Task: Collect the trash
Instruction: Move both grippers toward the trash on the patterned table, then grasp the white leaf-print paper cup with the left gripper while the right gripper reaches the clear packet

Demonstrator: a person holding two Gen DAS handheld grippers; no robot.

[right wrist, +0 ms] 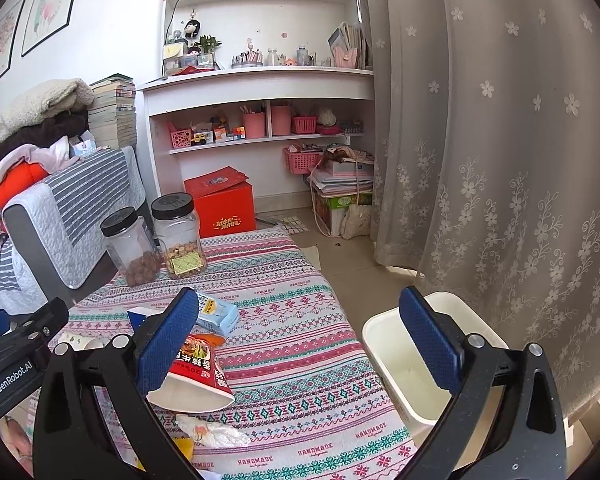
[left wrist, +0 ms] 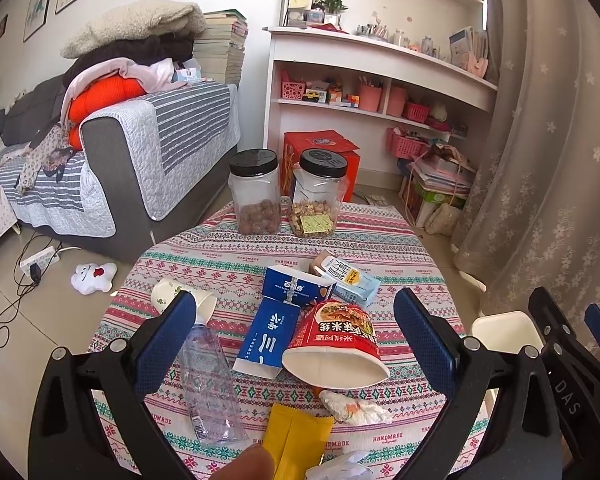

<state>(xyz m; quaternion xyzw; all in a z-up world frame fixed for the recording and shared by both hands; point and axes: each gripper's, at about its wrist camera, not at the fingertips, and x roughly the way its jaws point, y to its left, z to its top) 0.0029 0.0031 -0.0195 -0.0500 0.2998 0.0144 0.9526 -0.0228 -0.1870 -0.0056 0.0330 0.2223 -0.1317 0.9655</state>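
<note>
Trash is all over the tabletop [left wrist: 380,240] and none of it looks picked up yet. The white bin [right wrist: 384,344] beside the tabletop looks empty inside, as far as the right wrist view shows. So the job seems to be at its very start.

Seen from the left wrist, a red noodle cup [left wrist: 336,344] lies on its side in the middle, with its open mouth facing the camera. At 9 o'clock from it lies a blue carton [left wrist: 266,338], and past that a squashed clear bottle [left wrist: 208,384]. A paper cup [left wrist: 180,296] lies at 10 o'clock. Another blue box [left wrist: 296,286] and a light blue milk carton [left wrist: 350,282] sit at 12 o'clock. A crumpled tissue [left wrist: 356,406] lies at 6 o'clock, touching or almost touching the cup. A yellow packet [left wrist: 296,436] is at 7 o'clock. Some crumpled white paper [left wrist: 340,468] shows at the bottom edge. All of these must go in the bin.

Two jars [left wrist: 288,192] with black lids stand at the far end. They hold snacks, so they are likely not trash.

The left gripper [left wrist: 296,336] hangs above the pile, opened wide and holding nothing. The noodle cup sits between its fingers in the view. The right gripper [right wrist: 300,340] is also spread wide and empty. It hangs over the edge of the tabletop, with the bin at 3 o'clock and the noodle cup at 9 o'clock.
</note>
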